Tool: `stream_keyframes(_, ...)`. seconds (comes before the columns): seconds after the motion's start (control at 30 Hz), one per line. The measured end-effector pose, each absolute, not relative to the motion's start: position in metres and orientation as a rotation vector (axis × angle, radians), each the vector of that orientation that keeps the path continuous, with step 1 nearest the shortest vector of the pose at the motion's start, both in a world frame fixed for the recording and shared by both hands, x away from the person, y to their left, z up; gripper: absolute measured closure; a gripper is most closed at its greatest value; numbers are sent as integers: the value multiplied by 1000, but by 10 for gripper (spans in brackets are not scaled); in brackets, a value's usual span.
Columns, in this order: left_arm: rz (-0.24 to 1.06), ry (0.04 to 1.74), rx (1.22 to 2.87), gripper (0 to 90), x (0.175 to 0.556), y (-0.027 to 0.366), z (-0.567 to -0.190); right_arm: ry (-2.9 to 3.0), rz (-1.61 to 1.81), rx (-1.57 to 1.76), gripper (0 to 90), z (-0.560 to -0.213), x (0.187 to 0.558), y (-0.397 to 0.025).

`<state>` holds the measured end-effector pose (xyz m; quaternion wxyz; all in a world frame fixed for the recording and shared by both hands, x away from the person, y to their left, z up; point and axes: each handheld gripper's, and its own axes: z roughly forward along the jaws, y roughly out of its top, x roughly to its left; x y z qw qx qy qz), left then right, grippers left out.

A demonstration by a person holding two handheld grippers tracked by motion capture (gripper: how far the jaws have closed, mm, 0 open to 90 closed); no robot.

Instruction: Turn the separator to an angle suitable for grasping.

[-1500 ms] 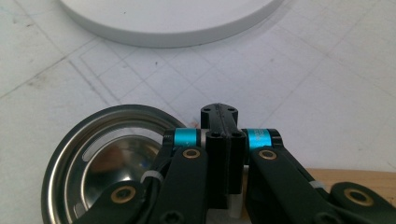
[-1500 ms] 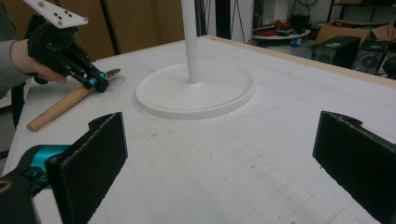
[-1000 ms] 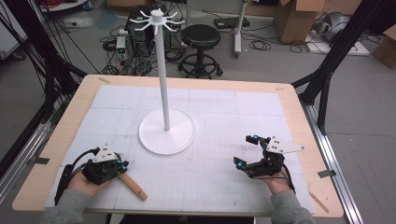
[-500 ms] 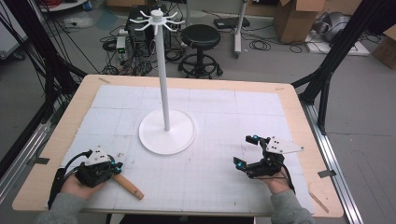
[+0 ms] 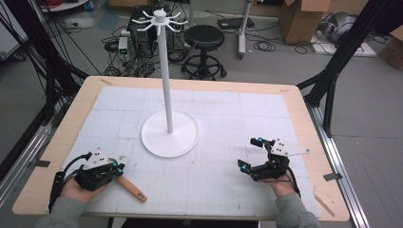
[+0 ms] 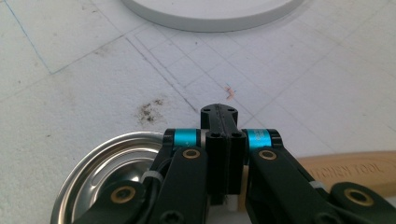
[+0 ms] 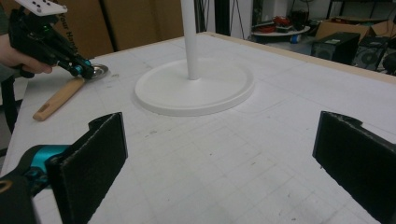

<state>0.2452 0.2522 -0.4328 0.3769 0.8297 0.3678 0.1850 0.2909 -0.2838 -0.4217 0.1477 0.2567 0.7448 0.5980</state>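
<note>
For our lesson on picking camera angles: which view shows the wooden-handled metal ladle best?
The right gripper view: the ladle shows handle and bowl beside the left claw. The left gripper view shows its bowl close up, partly hidden behind the jaws. The high view shows mainly the handle.

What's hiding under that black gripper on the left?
Under the left gripper lies a ladle: its shiny metal bowl peeks out at one side, its wooden handle at the other. The neck between them is covered by the shut jaws.

A white gridded mat (image 5: 223, 118) covers the wooden tabletop (image 5: 304, 114). On it, 1 white stand (image 5: 169, 133) sits mid-table and 1 wooden-handled ladle (image 5: 130, 187) lies near the front left corner.
</note>
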Motion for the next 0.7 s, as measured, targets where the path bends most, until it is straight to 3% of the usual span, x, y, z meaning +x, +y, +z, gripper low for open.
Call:
stream_keyframes(0.23,504,924,2080,898,223,256,-427,2126,1728,742,22,-421,291,-285)
stream_keyframes(0.7,440,900,2085,898,205,253,-429,2125,1727,746,22,-421,292,-285)
